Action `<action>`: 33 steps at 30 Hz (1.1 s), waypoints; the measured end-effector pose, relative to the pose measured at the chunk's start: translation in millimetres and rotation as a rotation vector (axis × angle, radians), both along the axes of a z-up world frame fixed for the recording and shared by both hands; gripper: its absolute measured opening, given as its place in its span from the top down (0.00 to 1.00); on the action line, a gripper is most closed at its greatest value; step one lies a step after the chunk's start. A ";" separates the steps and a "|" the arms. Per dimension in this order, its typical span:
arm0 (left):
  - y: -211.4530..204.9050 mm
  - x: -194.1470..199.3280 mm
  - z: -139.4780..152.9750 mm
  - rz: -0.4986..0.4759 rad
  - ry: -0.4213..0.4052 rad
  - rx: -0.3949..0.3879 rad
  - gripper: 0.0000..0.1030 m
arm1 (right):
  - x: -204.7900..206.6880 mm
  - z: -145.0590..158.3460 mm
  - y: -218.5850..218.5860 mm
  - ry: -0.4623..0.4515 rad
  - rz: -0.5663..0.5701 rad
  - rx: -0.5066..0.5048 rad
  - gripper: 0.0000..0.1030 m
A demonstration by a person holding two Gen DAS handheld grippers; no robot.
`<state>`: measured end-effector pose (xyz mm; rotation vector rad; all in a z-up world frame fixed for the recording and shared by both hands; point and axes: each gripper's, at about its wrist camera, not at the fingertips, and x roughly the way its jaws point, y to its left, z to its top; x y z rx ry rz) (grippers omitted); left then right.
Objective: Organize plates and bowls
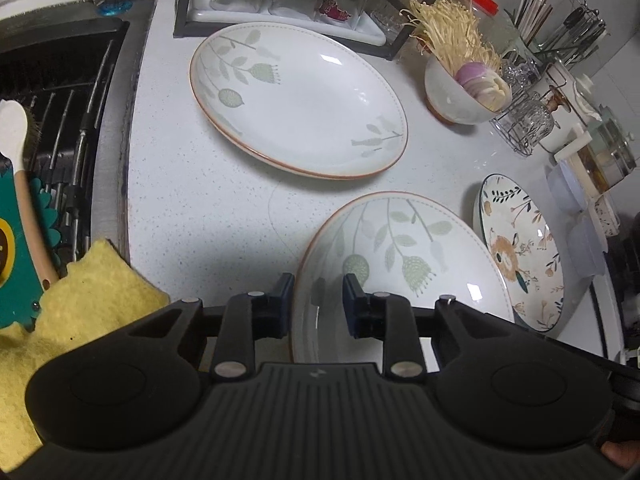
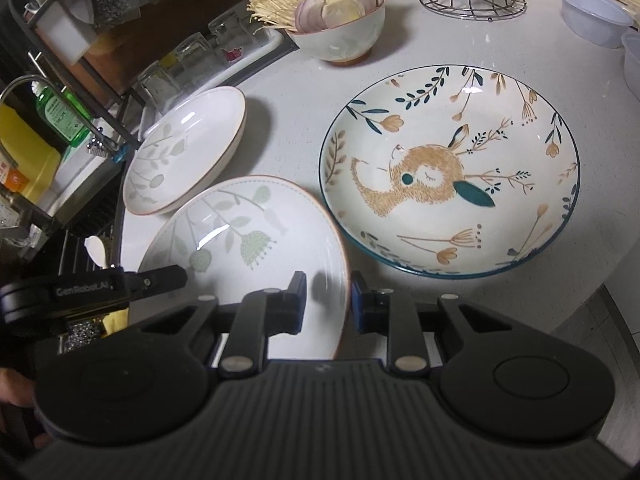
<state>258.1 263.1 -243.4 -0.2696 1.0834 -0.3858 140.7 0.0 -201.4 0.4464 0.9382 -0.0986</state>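
Observation:
A leaf-patterned plate with a brown rim lies nearest me [image 1: 404, 256] [image 2: 248, 248]. My left gripper [image 1: 319, 294] straddles its left rim with the jaws narrow. The outer pad sits at the rim and the inner pad stands a little off the plate's wall. My right gripper [image 2: 328, 294] straddles the right rim of the same plate and its pads pinch the rim. The left gripper's black body [image 2: 92, 288] shows across the plate in the right wrist view. A second leaf plate [image 1: 298, 100] [image 2: 184, 152] lies further back. A deer-patterned plate [image 2: 448, 172] [image 1: 520, 256] lies to the right.
A bowl of enoki mushrooms and sliced onion [image 1: 464, 88] [image 2: 340, 28] stands behind the plates. A rack of upturned glasses [image 1: 288, 0], a wire glass holder [image 1: 524, 120] and plastic tubs [image 2: 592, 16] line the back. The sink [image 1: 52, 120] with a brush and a yellow cloth [image 1: 80, 300] lies left.

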 end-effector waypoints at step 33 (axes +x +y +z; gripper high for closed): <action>-30.1 -4.0 132.1 0.011 -0.049 -0.056 0.71 | -2.6 126.1 -38.4 -0.129 0.071 0.025 0.76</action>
